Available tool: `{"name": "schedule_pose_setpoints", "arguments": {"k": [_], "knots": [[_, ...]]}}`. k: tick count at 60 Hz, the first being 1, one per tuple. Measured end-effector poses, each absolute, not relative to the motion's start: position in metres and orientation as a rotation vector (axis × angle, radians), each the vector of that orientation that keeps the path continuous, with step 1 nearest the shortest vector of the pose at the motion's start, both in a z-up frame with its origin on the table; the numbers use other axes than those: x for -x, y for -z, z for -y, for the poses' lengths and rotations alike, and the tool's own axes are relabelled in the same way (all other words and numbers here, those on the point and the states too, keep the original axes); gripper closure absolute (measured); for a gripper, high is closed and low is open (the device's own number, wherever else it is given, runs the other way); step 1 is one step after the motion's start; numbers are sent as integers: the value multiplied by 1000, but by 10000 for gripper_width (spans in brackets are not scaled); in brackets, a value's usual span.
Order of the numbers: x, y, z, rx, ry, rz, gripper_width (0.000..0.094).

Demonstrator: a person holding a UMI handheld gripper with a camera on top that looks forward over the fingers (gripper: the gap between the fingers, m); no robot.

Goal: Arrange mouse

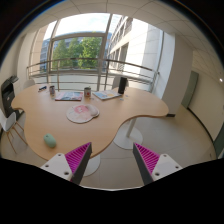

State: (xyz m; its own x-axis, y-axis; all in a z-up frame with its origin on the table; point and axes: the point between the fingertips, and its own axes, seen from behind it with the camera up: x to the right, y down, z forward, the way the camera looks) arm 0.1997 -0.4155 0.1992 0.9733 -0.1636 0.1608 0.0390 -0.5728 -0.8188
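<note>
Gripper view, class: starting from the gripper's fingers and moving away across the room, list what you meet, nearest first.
Gripper, fingers open with nothing between them → small green object at the near edge of the wooden table → round mat → black speaker at the far edge → railing → big window.

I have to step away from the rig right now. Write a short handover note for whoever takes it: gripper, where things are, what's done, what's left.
Gripper: open, holding nothing, held high and well back from the table.
Mouse: likely the small pale object at the table's near edge, ahead of the left finger; too small to confirm.
Round mat lies mid-table, with a cup and papers beyond it.
Done: nothing visible.
Left: approach, grasp the mouse, arrange it.
</note>
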Motion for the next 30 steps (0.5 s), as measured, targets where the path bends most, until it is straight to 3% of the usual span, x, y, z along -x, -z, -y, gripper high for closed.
{"name": "schedule_pose_setpoints", "arguments": {"k": [11, 30], "knots": [[-188, -180, 434, 2178, 316, -99, 87], [-51, -80, 468, 2303, 176, -97, 87]]}}
